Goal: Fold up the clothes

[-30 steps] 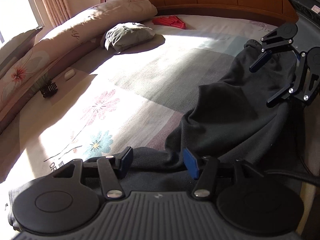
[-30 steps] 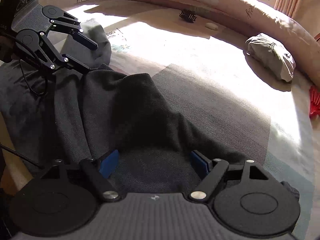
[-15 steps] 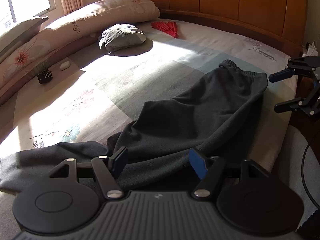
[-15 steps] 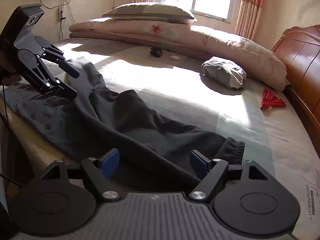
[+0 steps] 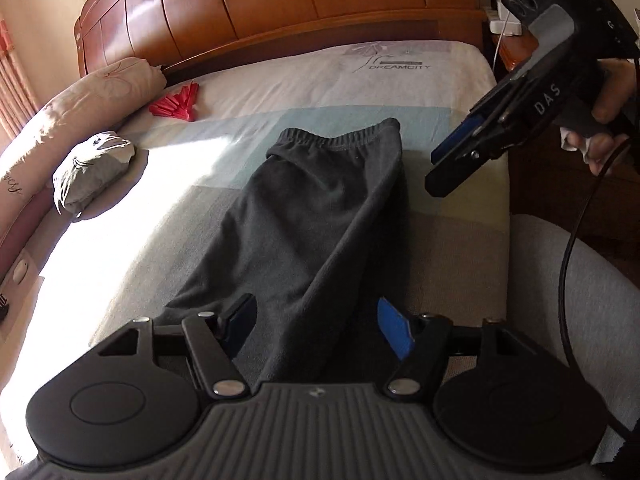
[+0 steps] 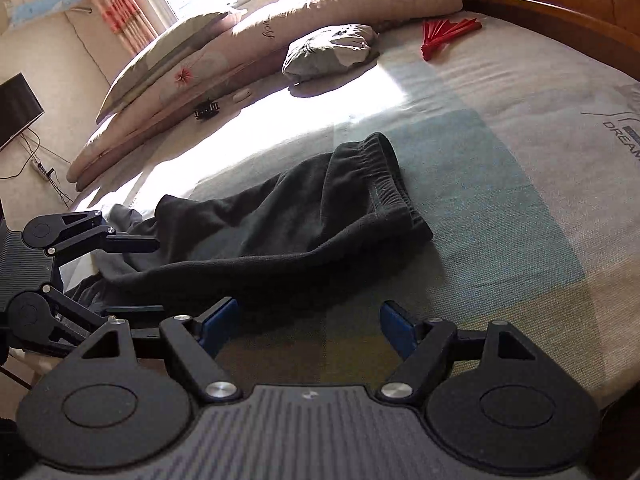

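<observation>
Left gripper (image 5: 316, 320) released, jaws just widened, dark grey fleece trousers (image 5: 320, 216) lying between; right gripper (image 6: 310, 326) released over patchwork bedsheet (image 6: 500, 208).

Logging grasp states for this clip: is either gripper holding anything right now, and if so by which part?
Nothing is held. The left gripper stands open over the dark trousers, pads not pressing. The right gripper is open over bare bed.

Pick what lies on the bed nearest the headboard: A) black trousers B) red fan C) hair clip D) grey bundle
B: the red fan lies just below the headboard, beyond the grey bundle and the trousers.
</observation>
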A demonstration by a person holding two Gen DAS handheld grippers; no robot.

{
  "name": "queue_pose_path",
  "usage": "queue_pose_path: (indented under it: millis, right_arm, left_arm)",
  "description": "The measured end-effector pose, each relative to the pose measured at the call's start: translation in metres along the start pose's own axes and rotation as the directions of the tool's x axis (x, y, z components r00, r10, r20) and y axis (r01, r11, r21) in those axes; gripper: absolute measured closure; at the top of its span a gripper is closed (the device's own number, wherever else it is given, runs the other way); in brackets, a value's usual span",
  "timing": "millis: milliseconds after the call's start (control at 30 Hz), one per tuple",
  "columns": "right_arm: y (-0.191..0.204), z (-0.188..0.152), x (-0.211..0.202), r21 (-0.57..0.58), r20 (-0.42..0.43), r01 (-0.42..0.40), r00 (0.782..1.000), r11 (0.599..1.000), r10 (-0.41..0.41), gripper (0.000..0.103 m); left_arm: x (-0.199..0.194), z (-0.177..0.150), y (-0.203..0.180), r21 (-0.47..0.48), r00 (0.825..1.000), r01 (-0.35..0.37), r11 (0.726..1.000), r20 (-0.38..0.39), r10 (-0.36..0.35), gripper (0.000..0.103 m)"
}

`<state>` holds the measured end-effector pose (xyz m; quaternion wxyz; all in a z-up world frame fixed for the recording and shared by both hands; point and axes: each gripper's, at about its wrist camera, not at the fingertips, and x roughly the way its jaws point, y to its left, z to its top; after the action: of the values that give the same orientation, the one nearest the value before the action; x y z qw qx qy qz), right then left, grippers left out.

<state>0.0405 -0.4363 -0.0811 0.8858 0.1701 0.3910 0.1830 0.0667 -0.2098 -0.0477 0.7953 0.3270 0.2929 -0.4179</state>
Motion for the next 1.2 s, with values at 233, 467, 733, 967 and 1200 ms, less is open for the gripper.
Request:
queue_pose_path:
  millis: [233,467,733,967,1200]
  right_arm:
    - [-0.021,0.014,0.006,0.152,0.015,-0.106,0.994,0.983,0.105,0.02]
    - [-0.048,0.015,-0.002,0.32,0.091,-0.245,0.97,0.915,0.228,0.011]
    - [-0.077,0.037,0.04,0.546,0.124,-0.38,0.918,0.747,0.376,0.004]
    - [-0.079,0.033,0.05,0.575,0.111,-0.352,0.928,0.739,0.356,0.004]
    - [-0.074,0.038,0.049,0.565,0.11,-0.34,0.934,0.752,0.34,0.003]
  left_arm:
    - [0.043,0.029,-0.025,0.144,0.999,0.042,0.989,-0.029,-0.038,0.084]
    - [0.021,0.033,-0.009,0.118,0.998,0.011,0.993,0.06,-0.018,0.098]
    - [-0.007,0.041,0.011,0.037,0.991,-0.038,0.999,0.129,0.033,0.098]
    - [0.004,0.037,0.0,0.063,0.994,0.041,0.997,0.102,-0.047,0.074]
    - [0.045,0.052,-0.024,0.166,0.998,0.039,0.985,0.037,-0.046,0.071]
